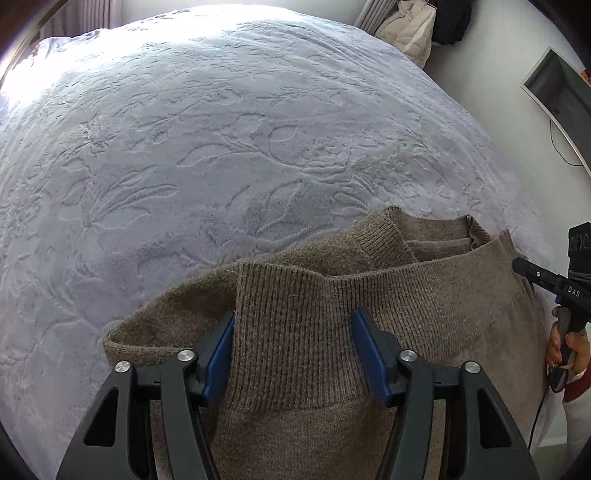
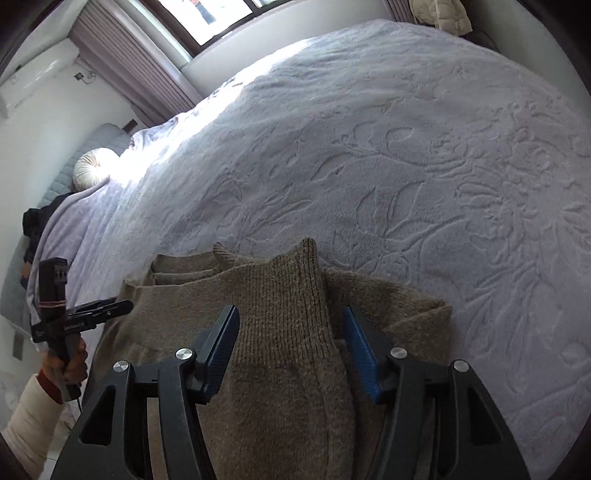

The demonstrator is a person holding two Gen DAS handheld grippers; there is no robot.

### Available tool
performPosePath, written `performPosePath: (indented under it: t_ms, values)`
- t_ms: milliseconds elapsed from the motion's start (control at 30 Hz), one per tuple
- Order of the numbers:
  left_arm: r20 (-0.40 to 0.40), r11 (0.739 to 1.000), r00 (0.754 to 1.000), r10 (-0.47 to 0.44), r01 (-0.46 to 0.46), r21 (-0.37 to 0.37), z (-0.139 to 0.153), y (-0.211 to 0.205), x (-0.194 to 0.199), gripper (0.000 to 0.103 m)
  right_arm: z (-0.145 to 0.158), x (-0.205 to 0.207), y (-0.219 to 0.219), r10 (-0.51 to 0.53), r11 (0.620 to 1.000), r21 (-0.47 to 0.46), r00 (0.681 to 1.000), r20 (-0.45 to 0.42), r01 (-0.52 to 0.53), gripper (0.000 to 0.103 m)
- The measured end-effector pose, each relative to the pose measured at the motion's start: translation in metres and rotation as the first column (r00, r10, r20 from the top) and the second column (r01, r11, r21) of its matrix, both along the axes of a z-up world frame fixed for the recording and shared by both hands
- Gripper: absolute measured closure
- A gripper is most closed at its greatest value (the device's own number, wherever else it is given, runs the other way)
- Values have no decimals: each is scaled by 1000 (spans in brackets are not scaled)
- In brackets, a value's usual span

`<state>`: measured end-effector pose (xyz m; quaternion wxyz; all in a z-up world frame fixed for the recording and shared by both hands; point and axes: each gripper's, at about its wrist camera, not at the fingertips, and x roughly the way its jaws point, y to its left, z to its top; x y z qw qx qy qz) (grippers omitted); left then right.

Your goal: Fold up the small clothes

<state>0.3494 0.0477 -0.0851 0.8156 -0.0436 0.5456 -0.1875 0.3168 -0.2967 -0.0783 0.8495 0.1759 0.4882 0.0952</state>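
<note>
A brown knit sweater [image 1: 443, 295] lies folded on the pale embossed bedspread [image 1: 221, 147], near its front edge. My left gripper [image 1: 293, 317] points down at a ribbed sleeve cuff [image 1: 295, 354]. The cuff lies flat in the gap between its blue pads [image 1: 218, 354], and the jaws stand apart, open. The right wrist view shows my right gripper [image 2: 290, 314] over the other ribbed sleeve [image 2: 288, 302] of the sweater [image 2: 413, 314]. It is open too, with a gap beside the right pad [image 2: 360, 354]. Each gripper appears at the edge of the other's view: the right gripper [image 1: 535, 275] and the left gripper [image 2: 110, 308].
The bedspread [image 2: 406, 147] stretches far beyond the sweater. A cream jacket [image 1: 410, 29] and a wall screen [image 1: 554, 92] are at the far right. A window [image 2: 221, 14], curtain [image 2: 122, 62], round pillow [image 2: 92, 170] and dark clothes [image 2: 37, 221] are at the left. Hands [image 1: 565, 347] [image 2: 70, 365] hold the handles.
</note>
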Motion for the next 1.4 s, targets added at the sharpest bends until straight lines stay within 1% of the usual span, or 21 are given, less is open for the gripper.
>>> performPosePath:
  t_ms: [33,67,100,167,233,333,400,433,467,500,533,567,633,667,700,767,967,1100,1200,1300,1400]
  values:
    - [6,1000,1000,1,-1,10,0,-1,0,64,0,0,3,0,1000,-21,1000,-1,0,62]
    - [24,1000,1000,-3,3,25,2,-1,-2,78,3,-1,5,10,999,-45,1000,10,-10,88]
    - [39,999,999,-12,10,30,4,0,-5,82,9,-6,7,31,999,-39,999,39,-30,96]
    - [70,1000,997,-12,10,27,12,3,-9,88,24,-15,9,47,998,-49,993,108,-42,96]
    - [94,1000,996,7,-8,10,19,10,-9,91,40,-19,10,42,998,-57,987,157,-33,96]
    - [118,998,991,56,-57,5,24,20,-1,95,43,-8,11,28,998,-64,988,150,-19,96]
    - [100,996,991,84,-84,-8,19,24,5,95,31,-1,9,10,995,-96,994,112,1,96]
    - [91,996,992,90,-91,10,14,24,7,95,20,3,8,-7,993,-116,996,83,17,96]
    - [88,995,992,93,-97,39,9,23,6,94,10,7,6,-34,992,-122,998,50,40,96]
    - [99,993,990,99,-105,59,7,21,3,90,0,9,2,-51,995,-85,998,22,52,96]
    - [113,990,988,106,-115,81,9,21,0,79,-5,9,-1,-62,996,-61,998,15,63,96]
    - [128,986,985,116,-129,105,11,20,-3,58,-3,7,-2,-69,996,-57,997,27,71,96]
    - [162,984,979,123,-141,107,20,23,-12,35,5,1,0,-74,994,-82,996,45,77,93]
    - [183,985,976,122,-141,97,26,26,-19,35,11,-2,1,-87,988,-122,995,50,92,85]
    - [187,986,975,119,-138,90,31,30,-24,35,17,-7,2,-100,981,-162,993,56,108,71]
    - [181,988,976,119,-135,80,39,37,-36,35,28,-22,3,-95,980,-169,992,86,109,57]
    - [192,995,980,52,-67,71,56,38,-101,35,55,-84,18,-23,999,-25,989,147,27,57]
    - [175,1000,985,-3,3,-2,60,29,-149,35,58,-132,40,52,997,47,989,141,-59,57]
    - [144,999,989,-30,32,-13,45,22,-180,35,50,-159,52,69,993,90,990,122,-81,57]
    - [86,999,996,-28,25,37,13,20,-200,35,31,-183,49,40,995,87,996,81,-47,57]
    - [152,998,988,-28,18,67,7,21,-224,35,6,-203,36,-17,996,84,1000,26,14,57]
